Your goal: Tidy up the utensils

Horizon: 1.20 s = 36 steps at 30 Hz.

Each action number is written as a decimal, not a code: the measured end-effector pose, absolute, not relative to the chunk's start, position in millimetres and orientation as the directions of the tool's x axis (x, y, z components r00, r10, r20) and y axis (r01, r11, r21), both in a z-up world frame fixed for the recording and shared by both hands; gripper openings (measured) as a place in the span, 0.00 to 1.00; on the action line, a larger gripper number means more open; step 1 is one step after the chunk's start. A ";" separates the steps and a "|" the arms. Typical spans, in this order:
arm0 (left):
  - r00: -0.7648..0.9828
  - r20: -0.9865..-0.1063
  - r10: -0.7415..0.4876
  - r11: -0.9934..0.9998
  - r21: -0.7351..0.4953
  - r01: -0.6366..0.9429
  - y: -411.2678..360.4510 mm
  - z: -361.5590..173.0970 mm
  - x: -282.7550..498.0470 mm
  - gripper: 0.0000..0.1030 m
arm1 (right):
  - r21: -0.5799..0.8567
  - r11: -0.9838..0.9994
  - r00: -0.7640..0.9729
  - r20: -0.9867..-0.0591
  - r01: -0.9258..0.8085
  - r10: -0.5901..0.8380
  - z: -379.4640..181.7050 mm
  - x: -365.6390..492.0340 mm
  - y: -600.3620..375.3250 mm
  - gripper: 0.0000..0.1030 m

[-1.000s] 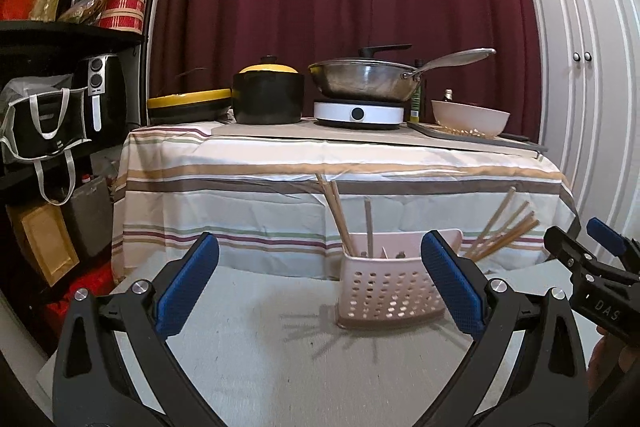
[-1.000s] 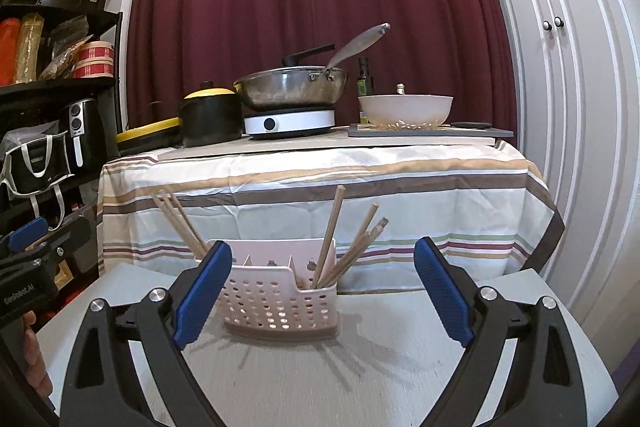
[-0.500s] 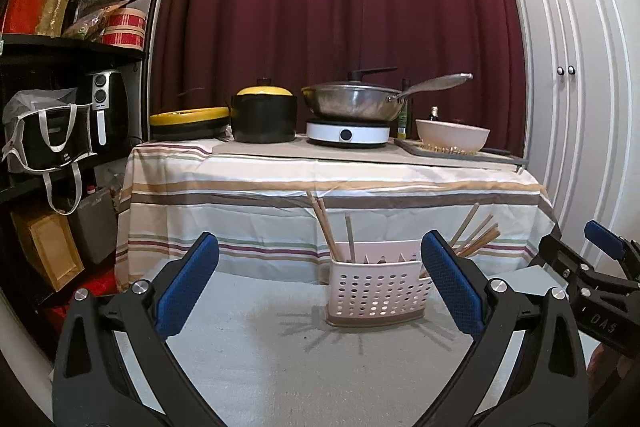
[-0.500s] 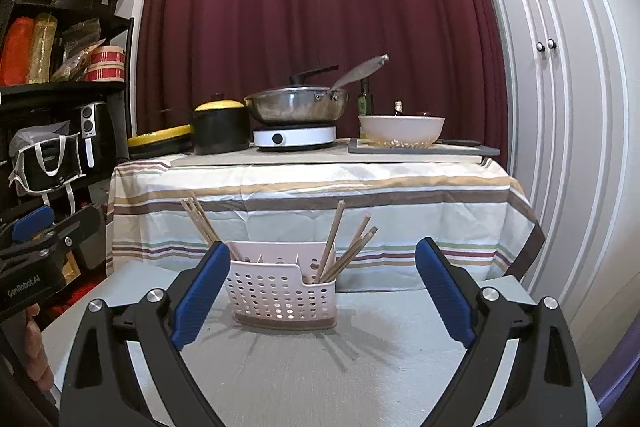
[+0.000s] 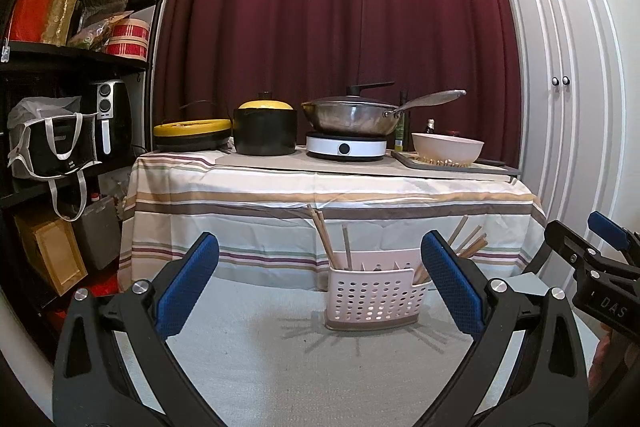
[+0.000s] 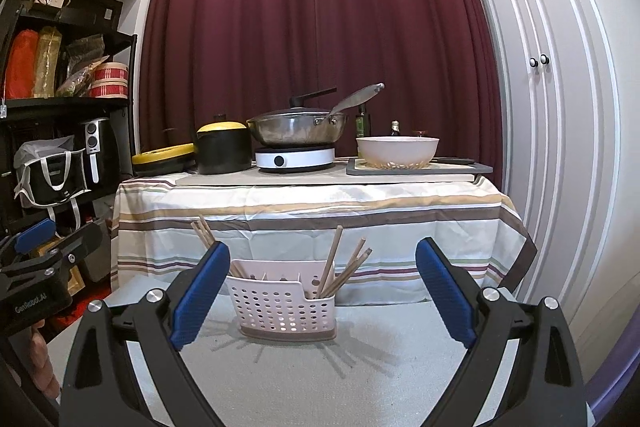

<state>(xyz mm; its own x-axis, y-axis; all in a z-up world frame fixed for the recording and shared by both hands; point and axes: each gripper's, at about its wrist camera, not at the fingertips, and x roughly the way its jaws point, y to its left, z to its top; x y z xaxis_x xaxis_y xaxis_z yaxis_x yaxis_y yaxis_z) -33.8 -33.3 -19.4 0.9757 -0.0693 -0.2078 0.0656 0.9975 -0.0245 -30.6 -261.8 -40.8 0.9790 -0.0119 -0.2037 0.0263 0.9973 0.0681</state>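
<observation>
Your left gripper and right gripper are spread wide, empty, because the chopsticks stand sorted in the perforated caddy.

Both wrist cameras looked level and forward from low over the grey mat, side by side. They shared the pale pink perforated plastic caddy at lower centre (fairly near) and the striped-cloth table behind it.
</observation>
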 end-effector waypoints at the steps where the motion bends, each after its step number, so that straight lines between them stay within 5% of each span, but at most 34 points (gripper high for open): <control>1: 0.976 -0.208 -0.069 0.998 -0.024 0.066 -34.4 -19.6 -33.7 0.96 | 0.068 0.997 0.979 -0.201 0.026 -0.012 -40.3 -31.1 -261.7 0.89; 36: 0.978 -0.201 -0.047 0.999 -0.021 0.044 -36.0 -21.4 -36.5 0.96 | 0.074 0.997 0.979 -0.205 0.025 -0.009 -41.2 -35.9 -262.6 0.89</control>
<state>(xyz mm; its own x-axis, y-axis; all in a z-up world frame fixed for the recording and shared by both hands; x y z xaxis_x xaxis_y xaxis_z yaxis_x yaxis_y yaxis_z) -36.5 -36.0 -21.4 0.9785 -0.0469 -0.2010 0.0437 0.9988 -0.0207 -35.9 -262.6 -41.2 0.9787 -0.0093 -0.2050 0.0251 0.9969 0.0743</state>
